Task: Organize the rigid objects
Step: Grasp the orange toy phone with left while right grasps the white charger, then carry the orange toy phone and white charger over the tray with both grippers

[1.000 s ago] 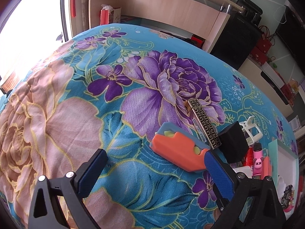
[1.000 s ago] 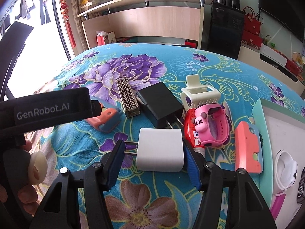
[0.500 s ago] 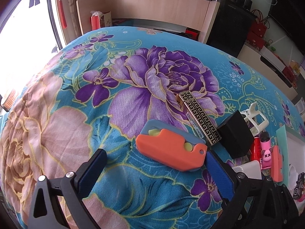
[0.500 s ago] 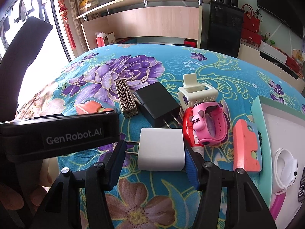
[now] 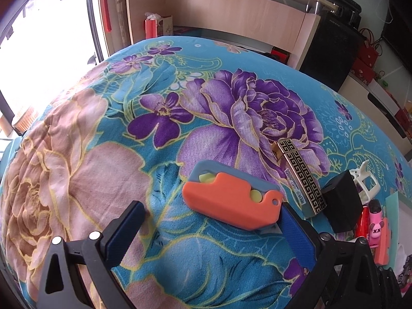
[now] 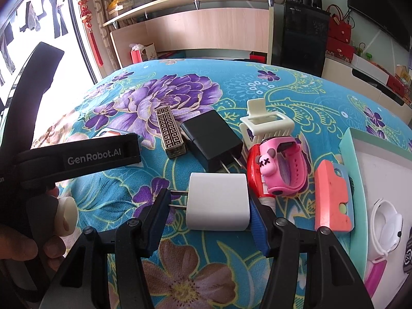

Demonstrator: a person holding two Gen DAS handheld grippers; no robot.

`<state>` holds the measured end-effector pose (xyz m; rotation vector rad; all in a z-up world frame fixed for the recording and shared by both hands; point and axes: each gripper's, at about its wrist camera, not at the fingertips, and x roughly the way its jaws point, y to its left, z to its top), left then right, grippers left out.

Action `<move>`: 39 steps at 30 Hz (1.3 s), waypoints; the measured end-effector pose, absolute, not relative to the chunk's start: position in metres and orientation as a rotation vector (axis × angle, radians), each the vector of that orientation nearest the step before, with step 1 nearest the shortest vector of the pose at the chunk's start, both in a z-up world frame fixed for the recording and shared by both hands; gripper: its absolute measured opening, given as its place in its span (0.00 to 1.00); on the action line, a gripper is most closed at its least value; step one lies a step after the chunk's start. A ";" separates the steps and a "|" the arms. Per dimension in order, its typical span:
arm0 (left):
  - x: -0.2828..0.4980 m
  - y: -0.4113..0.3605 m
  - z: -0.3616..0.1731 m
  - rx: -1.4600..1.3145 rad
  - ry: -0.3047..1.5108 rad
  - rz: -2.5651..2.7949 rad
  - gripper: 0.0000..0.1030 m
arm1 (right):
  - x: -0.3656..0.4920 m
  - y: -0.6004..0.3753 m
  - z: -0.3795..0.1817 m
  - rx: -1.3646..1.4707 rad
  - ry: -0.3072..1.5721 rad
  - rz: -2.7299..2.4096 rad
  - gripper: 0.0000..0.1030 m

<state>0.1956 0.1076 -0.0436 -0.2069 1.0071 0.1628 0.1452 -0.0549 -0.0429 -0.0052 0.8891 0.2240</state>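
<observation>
White charger (image 6: pixel 218 202) lies flat on the floral cloth (image 5: pixel 77 170) between the right gripper (image 6: pixel 209 211) fingers; the right pad touches its side, while the left pad meets only the prong tips, so whether it is pinched cannot be told. From the charger, a black adapter (image 6: pixel 212 139) lies at 12 o'clock, a patterned lighter (image 6: pixel 171 132) at 11 o'clock, a pink watch (image 6: pixel 282 164) at 2 o'clock and a tray (image 6: pixel 346 141) at 3 o'clock. The left gripper (image 5: pixel 213 221) stands spread wide, holding nothing. An orange knife (image 5: pixel 229 204) lies on the cloth at its 1 o'clock, just beside the right finger.
</observation>
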 end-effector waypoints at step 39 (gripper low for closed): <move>0.156 0.012 0.056 -0.141 0.696 -0.099 0.72 | 0.123 -0.176 0.024 0.158 0.658 -0.056 0.57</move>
